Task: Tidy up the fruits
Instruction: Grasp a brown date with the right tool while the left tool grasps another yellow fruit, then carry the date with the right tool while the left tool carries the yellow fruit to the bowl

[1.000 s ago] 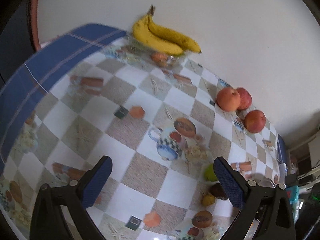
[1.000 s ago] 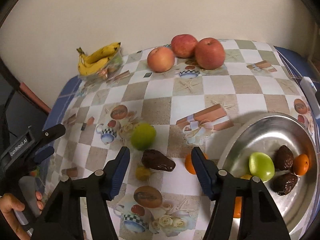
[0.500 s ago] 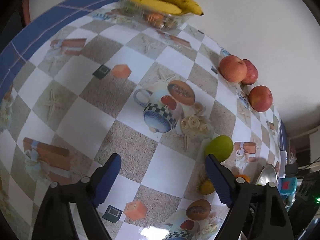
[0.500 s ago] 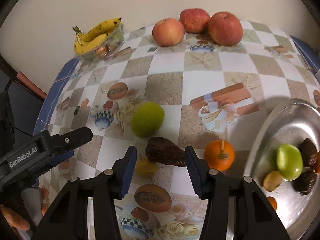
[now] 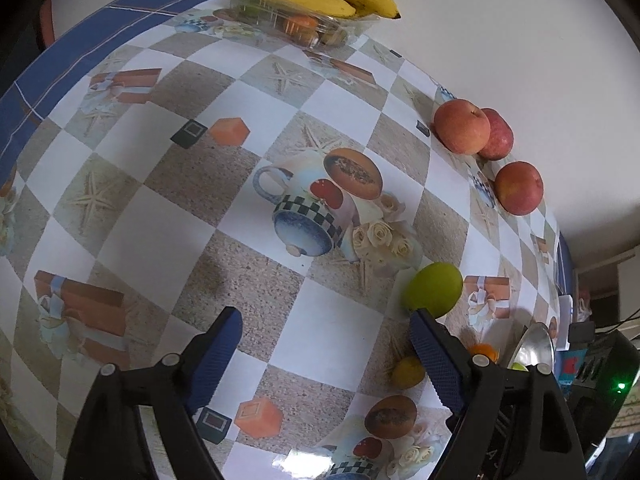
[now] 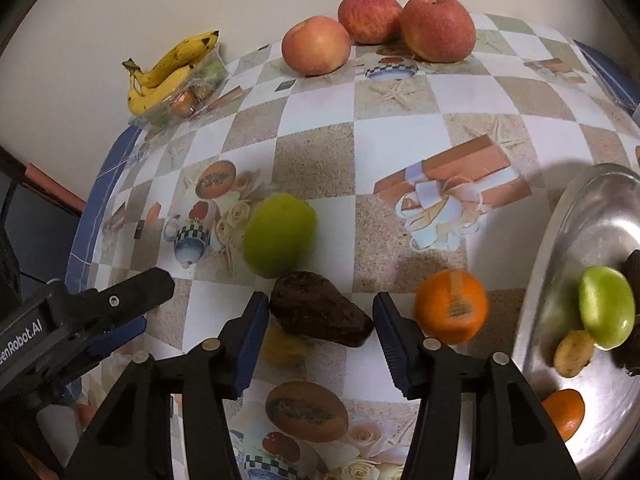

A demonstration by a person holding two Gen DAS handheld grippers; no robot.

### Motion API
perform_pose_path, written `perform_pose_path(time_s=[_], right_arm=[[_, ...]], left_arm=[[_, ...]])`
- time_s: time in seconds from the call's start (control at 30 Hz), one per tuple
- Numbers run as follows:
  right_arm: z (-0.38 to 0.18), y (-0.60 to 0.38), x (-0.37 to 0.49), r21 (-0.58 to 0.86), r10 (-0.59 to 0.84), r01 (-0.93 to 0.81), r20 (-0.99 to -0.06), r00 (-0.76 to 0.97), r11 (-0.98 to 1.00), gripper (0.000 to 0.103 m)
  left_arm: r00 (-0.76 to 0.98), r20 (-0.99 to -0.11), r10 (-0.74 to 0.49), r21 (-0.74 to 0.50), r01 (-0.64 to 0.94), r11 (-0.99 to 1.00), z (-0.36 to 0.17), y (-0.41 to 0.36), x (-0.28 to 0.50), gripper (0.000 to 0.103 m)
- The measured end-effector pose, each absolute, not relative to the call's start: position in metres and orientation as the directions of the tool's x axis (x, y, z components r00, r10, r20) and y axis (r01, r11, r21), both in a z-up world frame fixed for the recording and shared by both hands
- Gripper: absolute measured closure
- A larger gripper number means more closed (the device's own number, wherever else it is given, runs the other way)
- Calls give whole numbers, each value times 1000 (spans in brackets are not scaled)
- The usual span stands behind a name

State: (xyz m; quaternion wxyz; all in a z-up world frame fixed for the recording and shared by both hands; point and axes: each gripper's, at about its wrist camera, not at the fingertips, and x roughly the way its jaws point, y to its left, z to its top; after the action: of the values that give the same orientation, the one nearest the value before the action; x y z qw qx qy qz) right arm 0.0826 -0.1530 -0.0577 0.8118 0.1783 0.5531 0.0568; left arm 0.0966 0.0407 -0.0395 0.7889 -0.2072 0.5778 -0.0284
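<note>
The right gripper [image 6: 318,320] has been lowered around the dark brown wrinkled fruit [image 6: 320,314] on the checked tablecloth [image 6: 396,120], jaws open but narrowed, suggesting a grasp, while the left gripper [image 5: 326,354] is held wide, empty.

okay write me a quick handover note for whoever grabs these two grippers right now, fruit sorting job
Right gripper: open, jaws straddling the dark brown fruit, not yet closed.
Left gripper: open, empty, over the tablecloth.
Done: metal bowl holds a green fruit, a small yellow one, an orange one and dark pieces.
Left: dark brown fruit, large green fruit, orange, small yellow fruit. Apples and bananas sit at the wall.
</note>
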Motion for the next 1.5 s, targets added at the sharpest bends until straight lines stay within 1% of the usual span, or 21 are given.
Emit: perform_pose_path(time_s=[0.23, 0.4, 0.47, 0.6, 0.67, 0.73, 0.83, 0.9, 0.97, 1.0, 1.1, 1.13, 1.23, 1.4, 1.5], right_arm=[[-54, -162, 80, 386, 310, 138, -869, 386, 912, 48], [-27, -177, 76, 395, 295, 155, -848, 440, 906, 48], [-14, -185, 73, 374, 262, 167, -846, 464, 912, 48], [-3, -204, 66, 336, 203, 216, -857, 473, 917, 48], [-3, -214, 62, 330, 189, 243, -865, 465, 912, 48], [-5, -224, 58, 333, 182, 271, -869, 460, 903, 48], [-6, -238, 55, 350, 187, 306, -871, 455, 886, 48], [-6, -244, 53, 356, 187, 318, -870, 456, 879, 48], [-5, -246, 53, 357, 187, 320, -869, 457, 878, 48], [-5, -245, 52, 358, 188, 320, -869, 457, 877, 48], [-5, -244, 53, 362, 195, 314, -868, 456, 878, 48], [-5, -243, 53, 362, 197, 310, -869, 455, 879, 48], [-5, -241, 54, 361, 200, 305, -869, 452, 881, 48], [-4, -242, 53, 360, 199, 305, -870, 452, 882, 48], [-3, -243, 51, 360, 198, 306, -869, 453, 881, 48]], left_arm=[[323, -893, -314, -384, -180, 906, -41, 35, 98, 16], [317, -883, -346, -408, -158, 899, -42, 26, 98, 16], [316, -880, -355, -412, -132, 902, -40, 19, 98, 24], [289, -879, -380, -413, -63, 908, -40, -2, 97, 32], [269, -881, -389, -411, -29, 911, -42, -15, 95, 42], [249, -887, -389, -400, 5, 916, -44, -27, 93, 47], [222, -901, -374, -374, 45, 927, -49, -44, 89, 51], [215, -909, -357, -353, 59, 934, -52, -49, 88, 55], [215, -919, -332, -323, 74, 943, -54, -53, 87, 63], [214, -922, -322, -312, 79, 947, -55, -54, 87, 65], [215, -929, -301, -289, 87, 953, -56, -55, 86, 74], [215, -931, -294, -280, 91, 956, -56, -55, 86, 76], [222, -934, -282, -267, 95, 959, -54, -54, 86, 76], [246, -906, -346, -335, 88, 938, -39, -49, 86, 76], [270, -891, -365, -346, 116, 931, -26, -52, 82, 76]])
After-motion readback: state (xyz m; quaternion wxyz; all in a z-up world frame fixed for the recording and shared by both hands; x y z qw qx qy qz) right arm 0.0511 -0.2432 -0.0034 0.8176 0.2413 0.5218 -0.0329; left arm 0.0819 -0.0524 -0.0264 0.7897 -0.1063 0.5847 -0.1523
